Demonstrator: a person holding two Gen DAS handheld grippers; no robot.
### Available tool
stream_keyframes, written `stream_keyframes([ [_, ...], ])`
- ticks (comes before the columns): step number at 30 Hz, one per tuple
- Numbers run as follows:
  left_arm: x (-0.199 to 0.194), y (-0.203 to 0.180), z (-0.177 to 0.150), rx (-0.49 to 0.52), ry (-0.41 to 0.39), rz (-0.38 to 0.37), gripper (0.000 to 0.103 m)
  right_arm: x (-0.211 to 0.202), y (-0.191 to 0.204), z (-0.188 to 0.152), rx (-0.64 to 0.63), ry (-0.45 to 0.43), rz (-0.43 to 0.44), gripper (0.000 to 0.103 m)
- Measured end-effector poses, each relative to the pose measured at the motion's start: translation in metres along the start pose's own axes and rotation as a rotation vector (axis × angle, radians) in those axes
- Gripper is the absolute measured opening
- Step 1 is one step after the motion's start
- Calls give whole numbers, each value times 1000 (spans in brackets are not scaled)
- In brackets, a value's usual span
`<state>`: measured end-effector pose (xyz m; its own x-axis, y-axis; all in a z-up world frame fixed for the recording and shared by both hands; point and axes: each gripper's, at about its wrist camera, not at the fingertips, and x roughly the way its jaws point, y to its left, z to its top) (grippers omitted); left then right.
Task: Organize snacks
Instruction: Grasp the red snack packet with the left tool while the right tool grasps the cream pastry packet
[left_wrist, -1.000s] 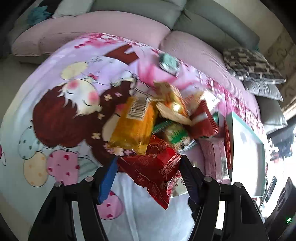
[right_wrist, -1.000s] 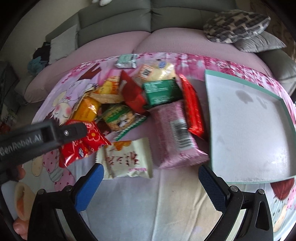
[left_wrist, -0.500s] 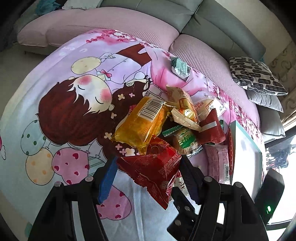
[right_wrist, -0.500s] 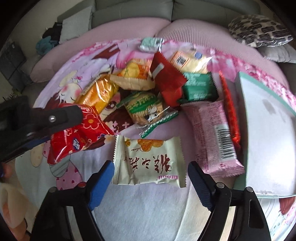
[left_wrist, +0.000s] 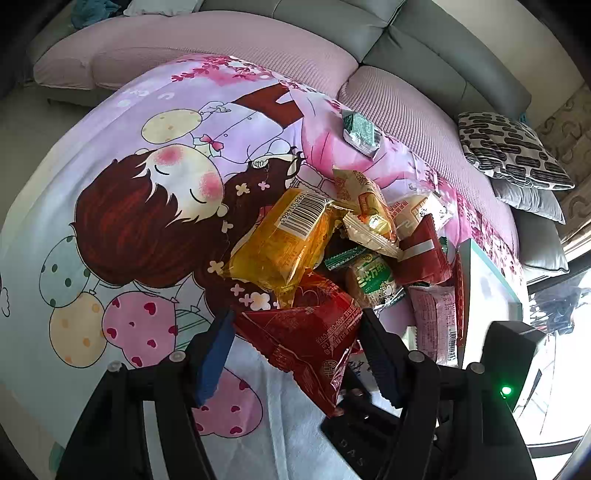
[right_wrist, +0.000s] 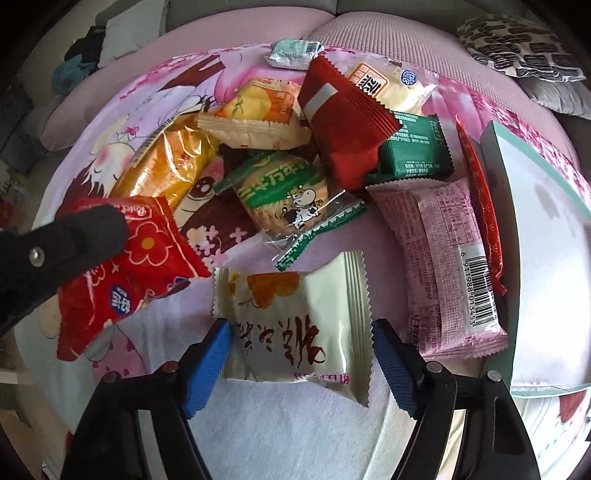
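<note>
Several snack packets lie in a pile on a cartoon-print cloth (left_wrist: 155, 192). My left gripper (left_wrist: 297, 332) is shut on a red flower-print packet (left_wrist: 310, 339), held a little above the cloth; the same packet shows at the left of the right wrist view (right_wrist: 125, 273). My right gripper (right_wrist: 299, 339) is open, its blue pads on either side of a cream packet (right_wrist: 295, 325) with dark script that lies flat on the cloth. A white tray with a teal rim (right_wrist: 532, 155) lies to the right of the pile.
In the pile are a yellow packet (right_wrist: 166, 162), a green-and-white biscuit packet (right_wrist: 284, 192), a dark red packet (right_wrist: 343, 122), a green packet (right_wrist: 413, 147), a pink packet (right_wrist: 447, 258) and a thin red stick (right_wrist: 480, 192). A sofa (left_wrist: 406, 48) with cushions stands behind.
My right gripper has moved forward and down until its jaws straddle the cream packet. My left gripper still holds the red packet, and its view has tilted slightly.
</note>
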<state>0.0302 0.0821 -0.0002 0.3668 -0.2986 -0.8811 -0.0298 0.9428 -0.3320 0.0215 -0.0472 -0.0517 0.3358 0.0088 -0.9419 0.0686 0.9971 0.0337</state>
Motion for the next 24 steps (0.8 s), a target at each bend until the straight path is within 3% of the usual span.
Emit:
stream_keyframes([
  [1, 0, 0, 0, 0, 0, 1, 70, -2, -1, 0, 9, -14, 12, 61],
  [3, 0, -1, 0, 2, -2, 3, 69, -6, -5, -2, 27, -28, 32, 57],
  [8, -3, -3, 0, 9, -11, 14, 69, -9, -13, -4, 57, -48, 70, 54],
  [19, -12, -9, -1, 32, -42, 37, 69, -33, -38, -15, 106, -112, 167, 33],
  [24, -13, -12, -3, 45, -43, 47, 69, -41, -44, -16, 127, -133, 196, 29],
])
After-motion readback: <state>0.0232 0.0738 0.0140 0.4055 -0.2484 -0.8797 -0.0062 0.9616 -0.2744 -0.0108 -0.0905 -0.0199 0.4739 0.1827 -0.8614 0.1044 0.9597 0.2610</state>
